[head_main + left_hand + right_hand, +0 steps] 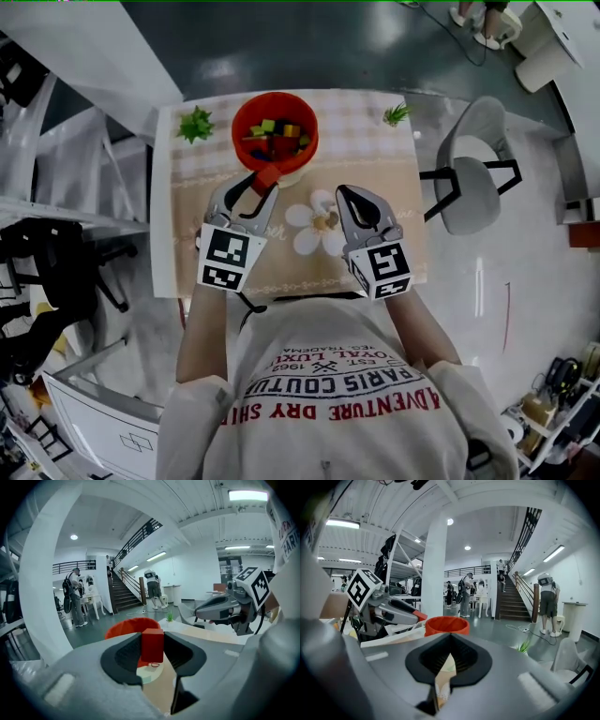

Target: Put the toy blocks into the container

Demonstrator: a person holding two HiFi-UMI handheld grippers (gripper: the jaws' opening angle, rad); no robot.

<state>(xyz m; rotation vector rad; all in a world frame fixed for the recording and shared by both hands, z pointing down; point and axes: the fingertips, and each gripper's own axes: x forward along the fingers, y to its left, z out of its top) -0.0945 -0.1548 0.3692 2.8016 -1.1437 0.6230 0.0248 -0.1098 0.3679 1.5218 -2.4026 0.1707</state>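
A red round container stands at the far middle of the table and holds several coloured blocks. My left gripper hovers just in front of its near rim, shut on a red block. In the left gripper view the red block is pinched between the dark pads, with the container behind it. My right gripper hangs to the right over the tablecloth, jaws shut with nothing in them. In the right gripper view the container lies ahead and my left gripper is at the left.
A beige checked cloth with a flower print covers the table. Small green plants stand at the far left and far right corners. A grey chair is at the table's right side. People stand far off by a staircase.
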